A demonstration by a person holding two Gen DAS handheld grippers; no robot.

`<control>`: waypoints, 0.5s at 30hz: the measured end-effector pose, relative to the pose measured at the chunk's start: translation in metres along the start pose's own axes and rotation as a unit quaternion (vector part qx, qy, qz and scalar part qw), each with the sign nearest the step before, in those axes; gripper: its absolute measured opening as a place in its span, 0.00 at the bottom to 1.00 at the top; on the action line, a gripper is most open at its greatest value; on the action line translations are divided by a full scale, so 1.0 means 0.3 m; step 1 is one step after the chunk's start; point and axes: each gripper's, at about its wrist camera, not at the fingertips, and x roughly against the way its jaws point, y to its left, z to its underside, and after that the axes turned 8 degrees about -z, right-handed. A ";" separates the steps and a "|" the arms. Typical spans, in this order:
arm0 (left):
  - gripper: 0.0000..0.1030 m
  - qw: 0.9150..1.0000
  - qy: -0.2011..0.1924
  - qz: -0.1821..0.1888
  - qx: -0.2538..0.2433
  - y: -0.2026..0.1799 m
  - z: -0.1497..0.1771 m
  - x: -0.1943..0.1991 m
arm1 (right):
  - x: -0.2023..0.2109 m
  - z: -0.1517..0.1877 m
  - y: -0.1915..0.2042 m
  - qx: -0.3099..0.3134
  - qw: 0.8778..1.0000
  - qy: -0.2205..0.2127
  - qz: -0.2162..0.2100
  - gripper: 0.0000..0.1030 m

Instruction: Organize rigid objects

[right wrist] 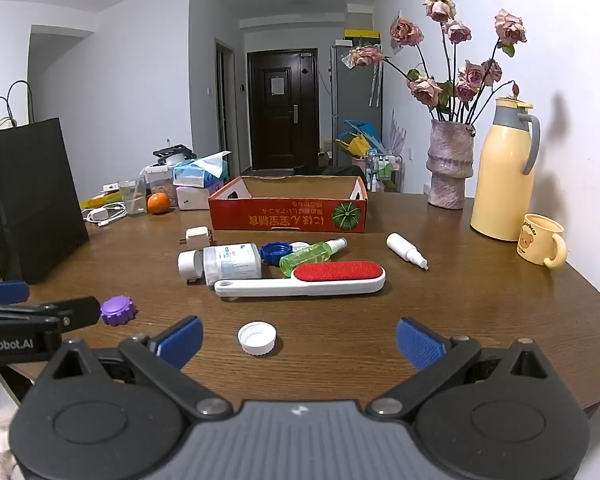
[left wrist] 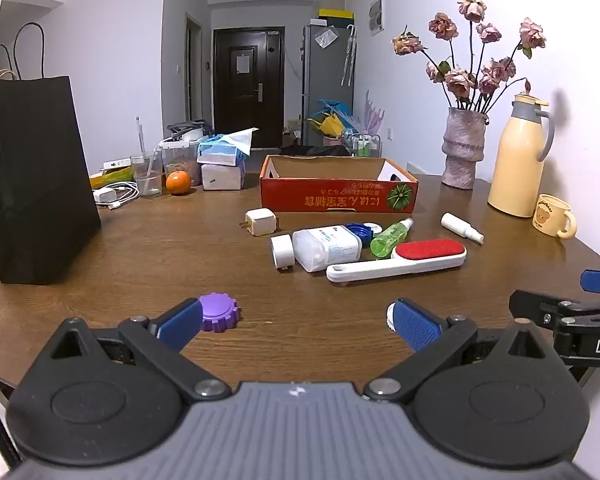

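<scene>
Left wrist view showed the left gripper spread wide with nothing between its blue pads, hovering low over the brown counter. A purple cap, ridged round its rim, lay just beside the left pad's tip, and only a sliver of the white cap showed from behind the right pad. Ahead of the gripper, near the middle of the counter, lay a cluster: a lint brush with a white handle and red pad, a white bottle on its side, a white roll touching it, a blue lid, a green spray bottle and a white plug. A small white dropper bottle lay apart, to the right of them. Beyond them stood a red cardboard box, open at the top.

From the right wrist view, the right gripper was likewise released and empty. The white cap, open side up, sat on the counter between its pads, nearer the left one, touching neither. The purple cap lay off to the left, beside the other gripper's arm. The brush lay crosswise ahead, the box further on.
</scene>
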 end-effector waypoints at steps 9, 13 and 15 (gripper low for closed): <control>1.00 1.000 -0.005 -0.003 -0.005 0.002 0.004 -0.005 | -0.001 0.001 -0.001 0.000 1.000 0.001 0.000 1.00; 1.00 1.000 -0.006 -0.004 -0.006 -0.004 -0.004 -0.003 | -0.001 0.001 -0.001 0.000 1.000 0.001 0.000 1.00; 1.00 1.000 -0.006 -0.005 -0.006 -0.005 -0.006 -0.005 | -0.001 0.001 0.000 0.000 1.000 0.001 0.000 1.00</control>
